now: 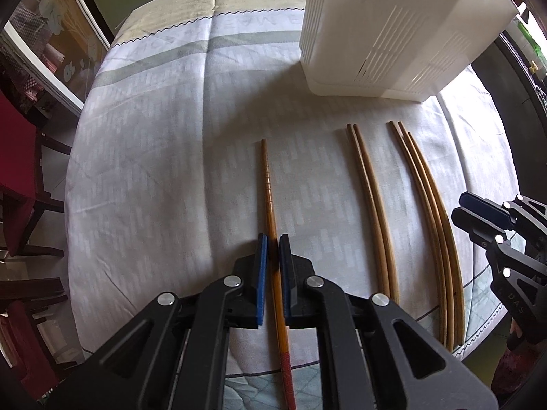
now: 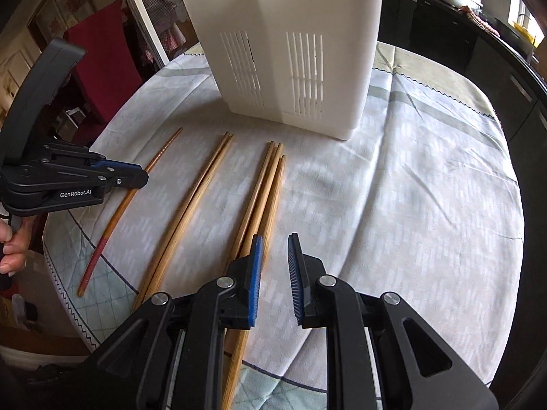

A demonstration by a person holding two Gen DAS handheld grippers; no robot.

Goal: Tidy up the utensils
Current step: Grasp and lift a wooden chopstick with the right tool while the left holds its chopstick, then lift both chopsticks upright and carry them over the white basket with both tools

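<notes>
Tablecloth (image 2: 393, 184) bears white holder (image 2: 290, 51), contents hidden.

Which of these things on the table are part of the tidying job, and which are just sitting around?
Part of the job:
- red-ended chopstick, gripped by the left gripper
- pair of chopsticks
- bundle of three chopsticks
- white slotted holder
- right gripper, nothing between its fingers

Just lying about:
- tablecloth
- red chair
</notes>
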